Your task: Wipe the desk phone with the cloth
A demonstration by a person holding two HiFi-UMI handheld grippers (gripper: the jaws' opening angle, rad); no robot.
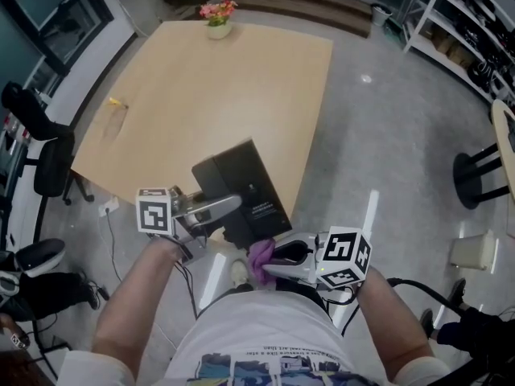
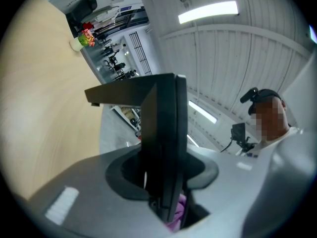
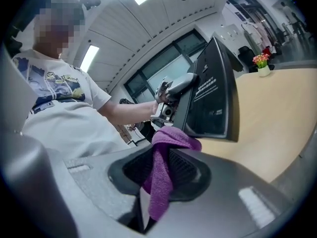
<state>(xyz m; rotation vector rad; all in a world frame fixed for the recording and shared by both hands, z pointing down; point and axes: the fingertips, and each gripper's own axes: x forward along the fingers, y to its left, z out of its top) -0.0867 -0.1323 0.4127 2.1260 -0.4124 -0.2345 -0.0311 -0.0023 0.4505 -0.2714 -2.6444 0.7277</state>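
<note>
The black desk phone (image 1: 241, 185) is tilted up off the near corner of the wooden table (image 1: 217, 95). My left gripper (image 1: 232, 206) is shut on the phone's near left edge; in the left gripper view the phone (image 2: 166, 138) stands edge-on between the jaws. My right gripper (image 1: 280, 261) is shut on a purple cloth (image 1: 261, 262), just below the phone's near end. In the right gripper view the cloth (image 3: 162, 177) hangs bunched from the jaws, its top close to the phone's underside (image 3: 214, 95), and the left gripper (image 3: 174, 89) shows beyond. A bit of cloth (image 2: 177, 213) also shows under the phone.
A small pot of flowers (image 1: 218, 19) stands at the table's far edge and a yellow item (image 1: 117, 102) lies at its left. A black office chair (image 1: 44, 163) is left of the table. Shelving (image 1: 463, 18), a stool base (image 1: 481, 179) and a white bin (image 1: 471, 250) are to the right.
</note>
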